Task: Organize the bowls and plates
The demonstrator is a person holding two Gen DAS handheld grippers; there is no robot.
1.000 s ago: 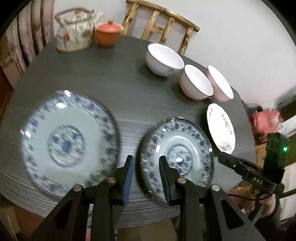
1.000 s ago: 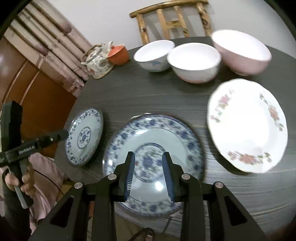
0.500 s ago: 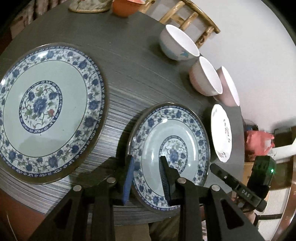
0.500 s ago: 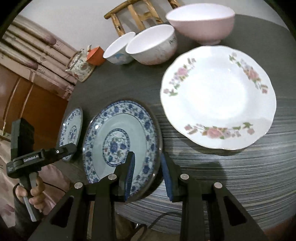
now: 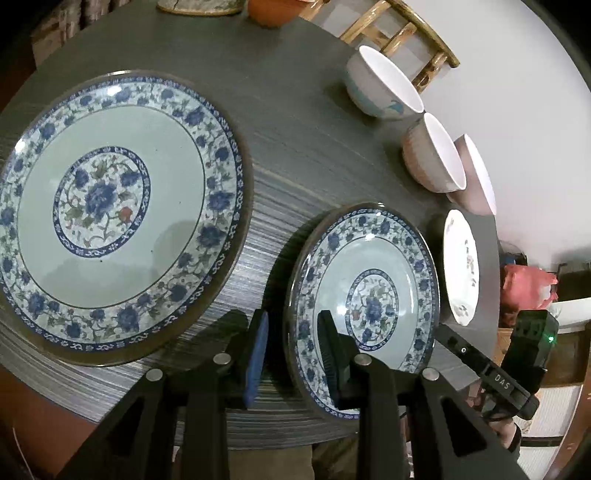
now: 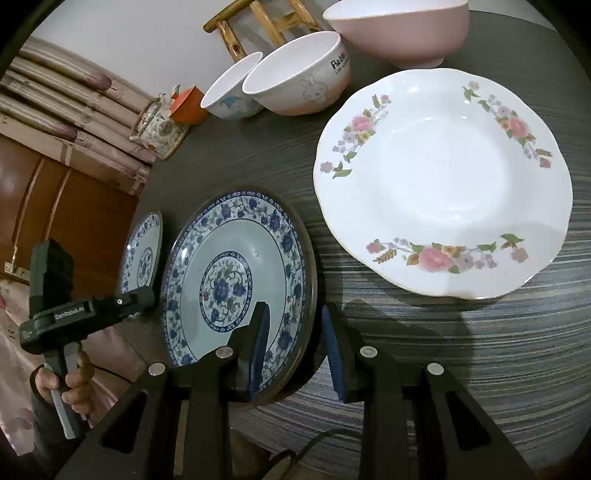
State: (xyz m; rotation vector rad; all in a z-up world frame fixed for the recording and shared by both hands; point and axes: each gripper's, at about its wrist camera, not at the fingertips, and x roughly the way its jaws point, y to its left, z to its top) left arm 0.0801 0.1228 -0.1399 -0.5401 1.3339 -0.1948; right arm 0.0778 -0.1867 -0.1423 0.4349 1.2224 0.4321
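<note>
At the lower centre of both wrist views a pair of blue-padded black fingers frames the edge of the middle blue-and-white plate (image 5: 364, 291), which lies flat near the front rim of the dark round worktop (image 5: 295, 122). The left hand-held gripper (image 5: 291, 347) straddles that plate's left rim, one pad outside on the worktop side and the other over the plate's inner surface; its jaws stand at a narrow gap, and neither pad can be seen pressing on the rim. The right hand-held gripper (image 6: 295, 343) straddles the same plate's right rim in the same way, also with a narrow gap and nothing visibly clamped. In the left wrist view a larger-looking blue-and-white plate (image 5: 110, 210) fills the left half of the frame, lying apart from the middle one, and a white floral plate (image 5: 461, 266) sits at the right just beyond it. In the right wrist view that floral plate occupies the upper right, close beside the middle plate without touching it. Three bowls stand in a row along the far edge: a white bowl with a blue figure (image 6: 231, 94), a bowl with a rabbit drawing (image 6: 299, 74) touching it, and a pink bowl (image 6: 399, 29) at the top right. A patterned teapot (image 6: 159, 127) and an orange lidded cup (image 6: 188, 105) stand at the upper left, before a wooden chair (image 6: 258, 22). A person's hand (image 6: 66, 384) grips the left tool's handle at the lower left.
</note>
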